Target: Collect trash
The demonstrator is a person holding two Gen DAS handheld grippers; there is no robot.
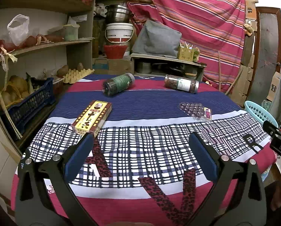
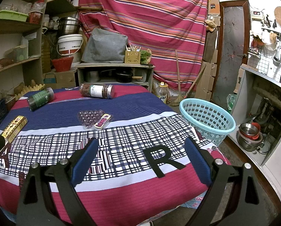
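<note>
On the patterned tablecloth (image 1: 140,150) lie a yellow-and-brown carton (image 1: 92,118) (image 2: 14,126), a green-labelled jar (image 1: 118,83) (image 2: 40,98) on its side, a white-labelled jar (image 1: 181,83) (image 2: 97,90) on its side, and a clear blister tray (image 1: 194,110) (image 2: 93,118). A light blue basket (image 2: 206,120) (image 1: 259,111) stands off the table's right edge. My left gripper (image 1: 140,137) is open and empty, just short of the carton. My right gripper (image 2: 141,141) is open and empty above the near right part of the table.
Wooden shelves (image 1: 46,45) with bags and a blue crate (image 1: 31,101) stand at the left. A low cabinet (image 2: 116,73) with pots, a white bucket (image 2: 69,44) and a striped curtain (image 2: 149,28) are behind. A sink counter (image 2: 262,94) with metal bowls (image 2: 250,135) is at the right.
</note>
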